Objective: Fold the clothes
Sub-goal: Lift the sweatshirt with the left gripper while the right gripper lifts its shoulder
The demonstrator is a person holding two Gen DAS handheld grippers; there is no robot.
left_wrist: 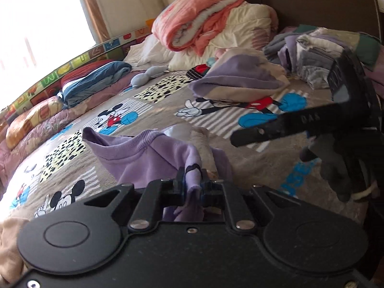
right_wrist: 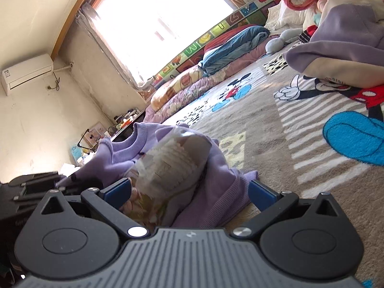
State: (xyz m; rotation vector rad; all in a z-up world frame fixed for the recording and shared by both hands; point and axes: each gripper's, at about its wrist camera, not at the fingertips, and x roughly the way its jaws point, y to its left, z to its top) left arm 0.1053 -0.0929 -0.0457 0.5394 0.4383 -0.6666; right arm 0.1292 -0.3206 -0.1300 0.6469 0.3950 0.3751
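Note:
A lilac sweatshirt [left_wrist: 134, 153] lies crumpled on the Mickey Mouse bedspread [left_wrist: 153, 110]. My left gripper [left_wrist: 192, 187] is shut on a fold of its fabric, held just above the bed. In the right wrist view the same lilac sweatshirt [right_wrist: 223, 182] shows a white printed front panel [right_wrist: 172, 163]. My right gripper [right_wrist: 189, 192] is open, its blue pads [right_wrist: 260, 193] on either side of the garment's lower part, not closed on it. The right gripper also shows from the side in the left wrist view [left_wrist: 300, 124], held by a gloved hand.
A second lilac and cream garment [left_wrist: 242, 79] lies crumpled further up the bed. A stack of folded clothes [left_wrist: 319, 55] sits by the dark headboard [left_wrist: 312, 2]. Rolled pink and white quilts [left_wrist: 208, 16] and a blue blanket [left_wrist: 96, 81] lie along the far side.

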